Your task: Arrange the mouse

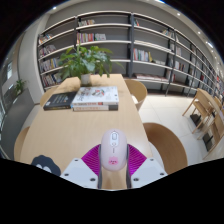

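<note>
A white mouse (112, 146) with a pale pink underside edge sits between my two fingers, its nose pointing away from me. My gripper (112, 152) is shut on it: the magenta pads (93, 157) press on its left and right sides. The mouse hangs over the near end of a long wooden table (75, 125). I cannot see whether its underside touches the tabletop.
A stack of books (96, 97) and a dark book (58, 100) lie at the table's far end, in front of a potted plant (85, 62). A dark object (45, 162) lies near left. Wooden chairs (166, 145) stand on the right. Bookshelves (150, 50) line the back.
</note>
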Motion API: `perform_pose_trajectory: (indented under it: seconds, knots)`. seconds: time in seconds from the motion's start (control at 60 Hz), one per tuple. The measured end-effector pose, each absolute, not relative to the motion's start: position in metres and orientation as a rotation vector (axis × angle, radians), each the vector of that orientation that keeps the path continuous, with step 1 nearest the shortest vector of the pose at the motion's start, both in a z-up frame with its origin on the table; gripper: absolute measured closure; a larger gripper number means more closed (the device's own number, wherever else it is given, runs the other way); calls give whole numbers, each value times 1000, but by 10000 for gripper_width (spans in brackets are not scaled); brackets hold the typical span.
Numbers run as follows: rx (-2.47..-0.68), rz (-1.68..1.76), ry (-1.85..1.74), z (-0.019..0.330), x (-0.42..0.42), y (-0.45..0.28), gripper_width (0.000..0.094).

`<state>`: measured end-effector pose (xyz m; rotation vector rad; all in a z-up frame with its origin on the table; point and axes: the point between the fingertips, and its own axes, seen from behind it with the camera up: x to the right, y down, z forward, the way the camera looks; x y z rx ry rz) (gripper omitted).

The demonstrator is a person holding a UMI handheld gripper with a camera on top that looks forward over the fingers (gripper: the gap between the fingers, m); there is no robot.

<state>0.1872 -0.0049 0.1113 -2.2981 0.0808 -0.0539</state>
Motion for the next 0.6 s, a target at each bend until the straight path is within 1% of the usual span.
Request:
perform_pose_trajectory:
  seconds: [0.1, 0.15, 0.233, 0.283, 0.367, 0.433, 0.45, 0.55, 0.6]
  knots:
    - [-2195, -31, 66, 181, 128, 4, 610]
    - [-2151, -12, 47, 206, 91, 4, 611]
    - [-2116, 20, 12, 228, 31, -3, 610]
    - [-2116, 46, -3, 229, -4, -7, 610]
    - [-2165, 62, -45, 200, -54, -22, 611]
    - [-2223, 77, -78, 155, -87, -39, 611]
    - [-2246, 79, -82, 149, -92, -42, 611]
    - [-2361, 74, -84, 79, -108, -67, 611]
    - [-2411, 67, -80, 55, -111, -79, 611]
